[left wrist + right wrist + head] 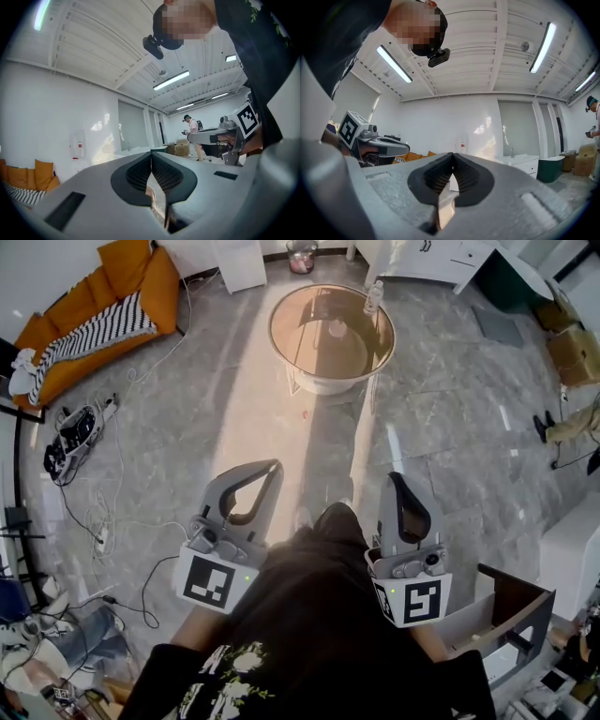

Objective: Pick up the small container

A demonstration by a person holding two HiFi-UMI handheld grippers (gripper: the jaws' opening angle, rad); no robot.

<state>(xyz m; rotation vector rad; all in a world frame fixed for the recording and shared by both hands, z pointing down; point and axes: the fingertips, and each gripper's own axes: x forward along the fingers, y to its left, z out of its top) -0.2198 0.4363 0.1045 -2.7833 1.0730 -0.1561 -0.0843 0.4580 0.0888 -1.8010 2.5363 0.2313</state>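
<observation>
Head view: I saw the left hand-held gripper (pixel 270 467) and the right hand-held gripper (pixel 393 478) side by side, well short of the round tabletop (pixel 284 351). The small container (pixel 373 297) stood at that tabletop's far right rim. Left gripper view: jaws pressed together, nothing between. Right gripper view: likewise pressed together, empty.

I'm making out a pale round thing (pixel 336 331) at the middle of the glass bench (pixel 300 354), too small to identify. The orange sofa (pixel 141 296) is running off the left edge, and the person's dark shirt (pixel 309 615) is covering most of both arms.
</observation>
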